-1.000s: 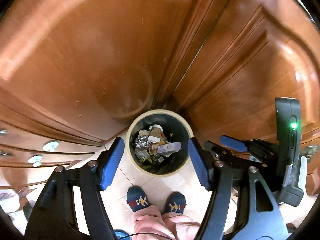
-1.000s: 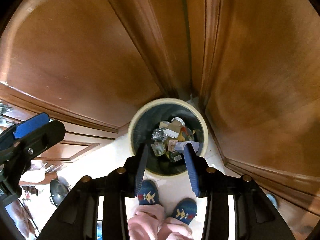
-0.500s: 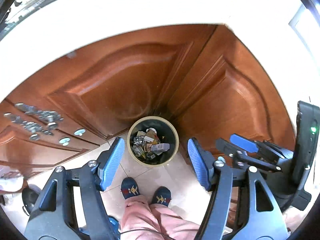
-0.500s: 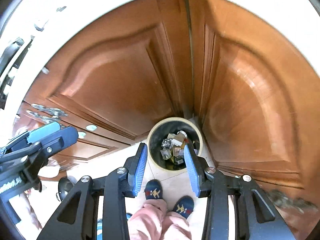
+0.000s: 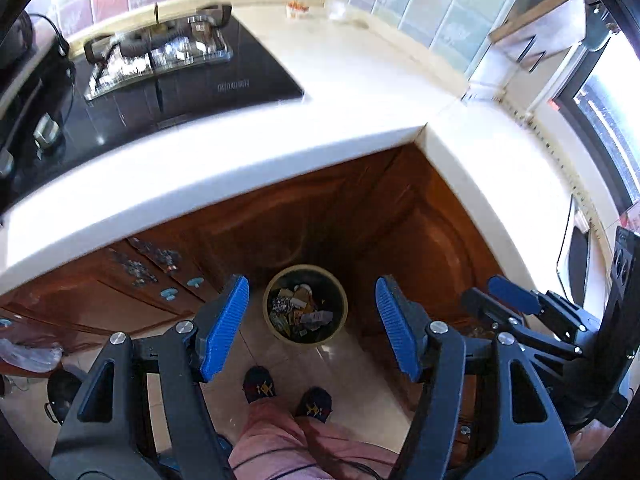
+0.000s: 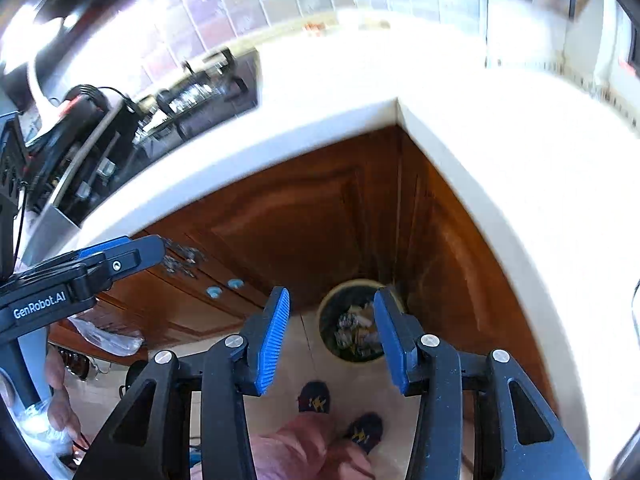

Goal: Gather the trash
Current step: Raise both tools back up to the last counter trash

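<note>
A round cream-rimmed trash bin (image 5: 280,334) stands on the floor in the cabinet corner, holding foil, paper and wrappers (image 5: 298,310). My left gripper (image 5: 312,320) hangs high above it, open and empty. The right gripper (image 6: 332,328) is also high above the bin (image 6: 326,312); its jaws are opening and nothing is between them. On the white counter near the tiled wall lie a small orange scrap (image 5: 297,7) and a clear crumpled piece (image 5: 340,10). The right gripper's fingers (image 5: 516,300) show at the right of the left wrist view.
White L-shaped counter (image 5: 360,92) over brown cabinet doors (image 5: 320,208). Black gas hob (image 5: 160,68) with pot stands at left. The person's slippered feet (image 5: 260,386) stand before the bin. A window (image 5: 608,120) is at right. A plastic bag (image 6: 108,336) lies low left.
Both grippers have risen far above the bin, so the counter, hob and tiled wall came into view. The right gripper's jaws have spread wider.
</note>
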